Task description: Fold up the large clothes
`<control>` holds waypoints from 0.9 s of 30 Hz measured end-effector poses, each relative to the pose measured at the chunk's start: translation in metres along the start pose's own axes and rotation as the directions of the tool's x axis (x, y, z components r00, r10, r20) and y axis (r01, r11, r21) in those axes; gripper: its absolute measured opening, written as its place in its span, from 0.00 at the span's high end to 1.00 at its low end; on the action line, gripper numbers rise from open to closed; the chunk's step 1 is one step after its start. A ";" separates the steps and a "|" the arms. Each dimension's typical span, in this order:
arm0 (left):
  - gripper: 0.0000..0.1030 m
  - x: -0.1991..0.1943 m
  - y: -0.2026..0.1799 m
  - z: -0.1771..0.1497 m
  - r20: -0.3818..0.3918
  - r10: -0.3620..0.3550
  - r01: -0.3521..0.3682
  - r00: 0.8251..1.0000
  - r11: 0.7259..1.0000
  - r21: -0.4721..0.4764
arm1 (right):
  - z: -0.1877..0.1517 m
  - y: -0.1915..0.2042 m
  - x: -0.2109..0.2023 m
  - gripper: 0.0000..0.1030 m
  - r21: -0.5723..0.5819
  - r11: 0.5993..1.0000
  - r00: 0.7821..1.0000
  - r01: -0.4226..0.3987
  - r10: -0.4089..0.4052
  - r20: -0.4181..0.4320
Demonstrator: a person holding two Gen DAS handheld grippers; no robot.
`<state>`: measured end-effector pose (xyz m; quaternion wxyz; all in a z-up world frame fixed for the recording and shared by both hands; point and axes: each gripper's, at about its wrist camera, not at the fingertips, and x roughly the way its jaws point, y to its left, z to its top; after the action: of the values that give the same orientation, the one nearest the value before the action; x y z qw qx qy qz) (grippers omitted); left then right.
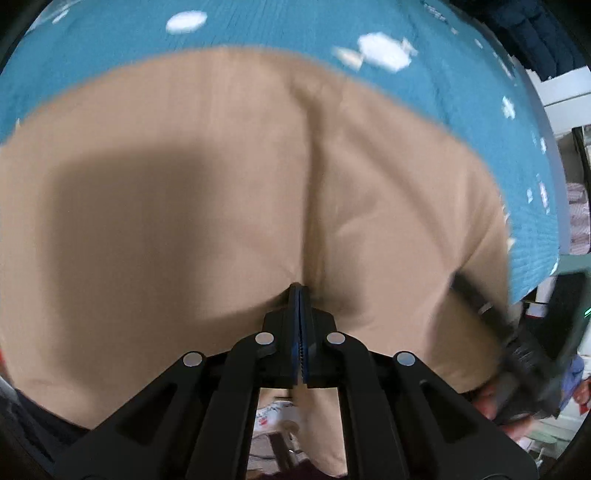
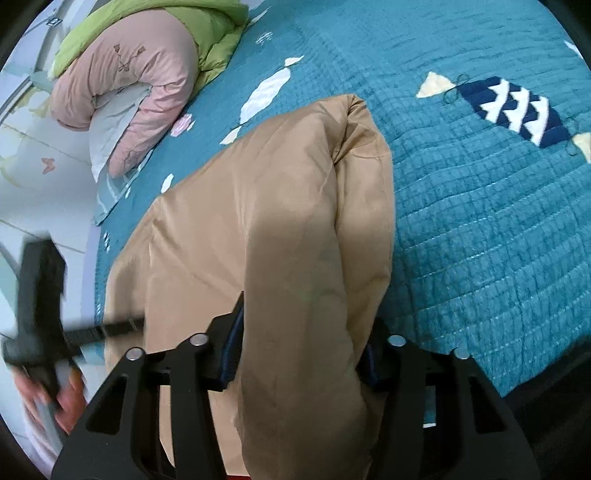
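A large tan padded garment (image 1: pixel 207 192) lies spread on a teal quilted bedspread (image 1: pixel 258 26). In the left wrist view my left gripper (image 1: pixel 300 291) is shut on a pinched fold of the tan cloth, and a crease runs up from its tips. In the right wrist view a thick rolled edge of the tan garment (image 2: pixel 303 229) fills the gap of my right gripper (image 2: pixel 303 332), whose fingers (image 2: pixel 232 332) press on it from both sides. The other gripper shows blurred at the frame edge in each view: the left one (image 2: pixel 40 306) held by a hand (image 2: pixel 62 402), the right one (image 1: pixel 517 350).
A pink and green quilt (image 2: pixel 140 74) is bundled at the far left of the bedspread (image 2: pixel 480 221). Pale floor tiles (image 2: pixel 33 166) lie beyond the bed's left edge. White furniture (image 1: pixel 561 96) stands at the right in the left wrist view.
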<state>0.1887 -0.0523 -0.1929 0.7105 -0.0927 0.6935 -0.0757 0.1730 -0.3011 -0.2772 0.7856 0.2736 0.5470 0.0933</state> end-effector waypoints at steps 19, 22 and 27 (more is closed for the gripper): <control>0.98 0.015 0.016 -0.008 0.156 -0.075 0.061 0.985 0.994 0.092 | -0.011 0.166 -0.064 0.78 -0.203 0.969 0.986 -0.143 0.157 0.058; 0.97 -0.018 0.025 -0.020 0.218 -0.065 0.043 0.974 0.993 0.107 | -0.011 0.194 -0.060 0.78 -0.255 0.961 0.991 -0.106 0.122 0.049; 0.97 -0.069 0.070 -0.041 0.318 -0.009 -0.011 0.948 0.998 0.061 | -0.015 0.243 -0.035 0.78 -0.341 0.935 0.995 -0.101 0.102 -0.013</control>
<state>0.1449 0.0311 -0.1432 0.8155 -0.0811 0.5673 -0.0808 0.1829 -0.1090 -0.1236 0.8167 0.1615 0.5057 0.2264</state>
